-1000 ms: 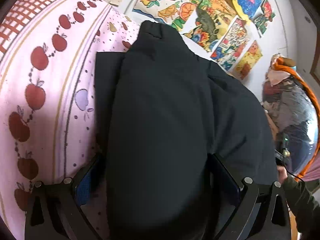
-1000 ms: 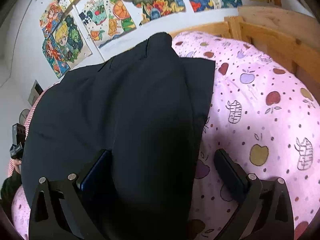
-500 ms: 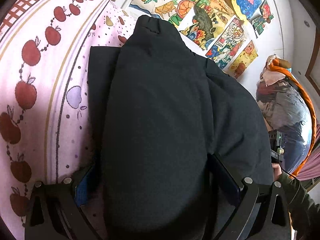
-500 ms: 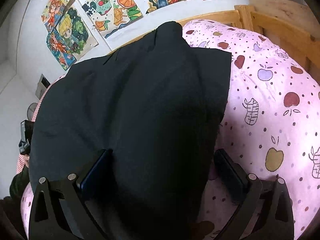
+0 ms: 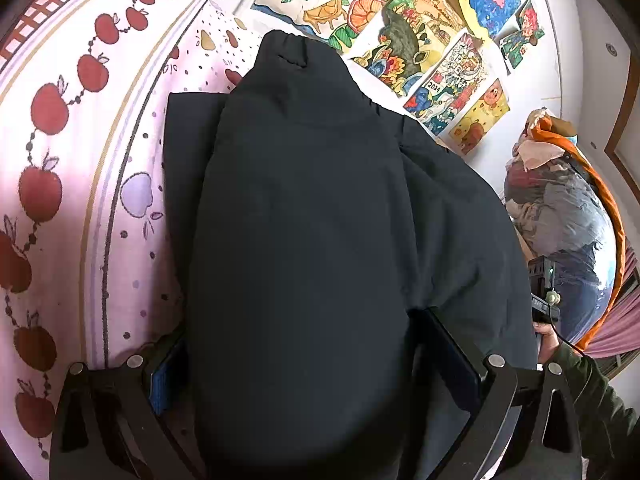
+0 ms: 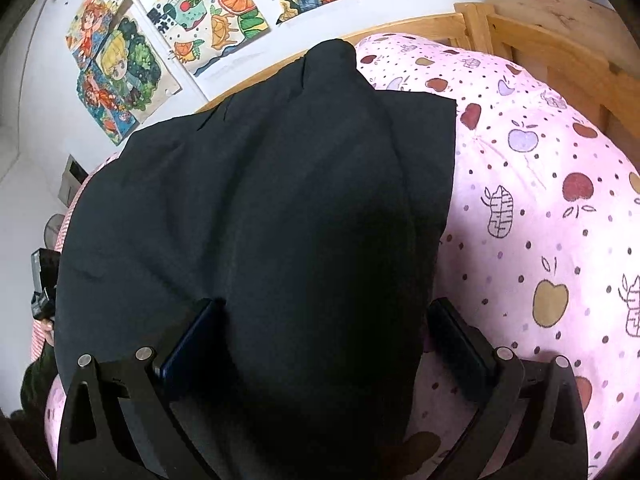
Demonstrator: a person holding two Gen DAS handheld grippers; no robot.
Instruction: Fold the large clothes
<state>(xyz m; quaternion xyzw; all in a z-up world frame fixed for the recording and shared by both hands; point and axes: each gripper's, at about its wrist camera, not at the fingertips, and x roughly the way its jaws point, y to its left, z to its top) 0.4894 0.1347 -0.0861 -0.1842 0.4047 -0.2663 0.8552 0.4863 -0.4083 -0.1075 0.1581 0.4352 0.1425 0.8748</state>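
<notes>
A large black padded jacket (image 5: pixel 304 216) lies on a pink apple-print bed sheet (image 5: pixel 60 160). In the left wrist view a thick fold of it fills the space between my left gripper's (image 5: pixel 298 344) wide-set fingers, and its cuff end points toward the wall. In the right wrist view the same jacket (image 6: pixel 288 208) bulges between my right gripper's (image 6: pixel 320 332) fingers, which also stand wide apart. The fingertips are partly hidden by cloth. The other gripper shows at the garment's far edge in each view.
The bed sheet (image 6: pixel 540 220) extends to the right in the right wrist view, bounded by a wooden bed frame (image 6: pixel 560 36). Colourful drawings (image 5: pixel 400 32) cover the white wall behind. A big bag of clothes with an orange rim (image 5: pixel 568 232) stands past the bed.
Both grippers have shifted a little with the jacket fold between their fingers; the cuff end sits slightly nearer the wall. Finger spacing is unchanged.
</notes>
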